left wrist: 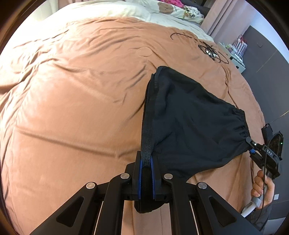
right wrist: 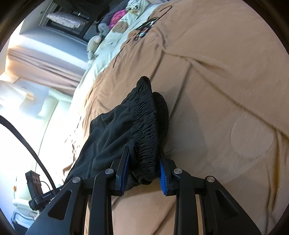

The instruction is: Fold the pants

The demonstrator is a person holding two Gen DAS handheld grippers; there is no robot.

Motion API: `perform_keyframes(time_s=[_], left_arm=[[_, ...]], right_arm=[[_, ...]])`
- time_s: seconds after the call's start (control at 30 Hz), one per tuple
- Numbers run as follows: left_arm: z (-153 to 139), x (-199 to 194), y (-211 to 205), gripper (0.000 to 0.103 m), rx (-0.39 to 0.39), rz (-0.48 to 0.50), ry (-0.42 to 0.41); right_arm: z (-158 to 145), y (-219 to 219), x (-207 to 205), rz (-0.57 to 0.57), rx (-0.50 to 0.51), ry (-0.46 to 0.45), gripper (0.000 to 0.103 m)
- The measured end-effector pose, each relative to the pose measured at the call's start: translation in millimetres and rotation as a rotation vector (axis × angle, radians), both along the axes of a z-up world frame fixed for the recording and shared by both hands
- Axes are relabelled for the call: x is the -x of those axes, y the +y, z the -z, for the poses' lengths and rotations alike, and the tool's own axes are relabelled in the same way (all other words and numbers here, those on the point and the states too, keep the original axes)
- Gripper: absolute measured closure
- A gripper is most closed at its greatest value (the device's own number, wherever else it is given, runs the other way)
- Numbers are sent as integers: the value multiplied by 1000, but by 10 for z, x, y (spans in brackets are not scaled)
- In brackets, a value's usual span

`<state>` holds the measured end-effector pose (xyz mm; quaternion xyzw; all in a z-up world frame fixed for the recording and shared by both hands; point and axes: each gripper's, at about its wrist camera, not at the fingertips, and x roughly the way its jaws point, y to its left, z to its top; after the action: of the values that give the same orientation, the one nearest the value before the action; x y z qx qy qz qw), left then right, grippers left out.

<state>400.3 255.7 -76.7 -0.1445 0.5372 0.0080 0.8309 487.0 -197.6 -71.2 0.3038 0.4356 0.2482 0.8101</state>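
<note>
The black pants (left wrist: 189, 117) hang folded and stretched between my two grippers above the tan bedspread (left wrist: 72, 90). My left gripper (left wrist: 146, 159) is shut on a bunched black edge with a ribbed band. My right gripper (right wrist: 144, 159) is shut on the gathered elastic waistband (right wrist: 148, 115); it also shows in the left wrist view (left wrist: 252, 146), at the far right, with the person's hand (left wrist: 261, 188) below it. The far folded corner of the pants (left wrist: 160, 69) rests on or near the bed.
Tangled black cables (left wrist: 211, 50) lie on the bedspread further up. White bedding with a bear print (left wrist: 166, 8) and pink items lie at the head of the bed. A nightstand with small items (left wrist: 236, 52) stands beside the bed. A curtain (left wrist: 222, 16) hangs behind.
</note>
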Motion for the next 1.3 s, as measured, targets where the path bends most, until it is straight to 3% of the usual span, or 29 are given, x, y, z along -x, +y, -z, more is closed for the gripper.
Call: perform_keyframes(time_s=[0.6,1.07,1.13,1.27,1.3], left_arm=[[-104,1350,145,95,84,-122,-45],[57,1957,68,95,189,-208,-68],[142,1970,46,94,200,-213,-59],[347,1976,-23,92,195,-199,-31],[386,1978,-16,85,200,-200,-25]], right_arm=[[-87,160,169,-211,62,-30,77],[-90,5,132,-273,89,-15,77],[-104,8,99,-261,115,-16,74],[-179,49,181,-189,171,-40,58],[-214,39,210,-175,178,-53,54]])
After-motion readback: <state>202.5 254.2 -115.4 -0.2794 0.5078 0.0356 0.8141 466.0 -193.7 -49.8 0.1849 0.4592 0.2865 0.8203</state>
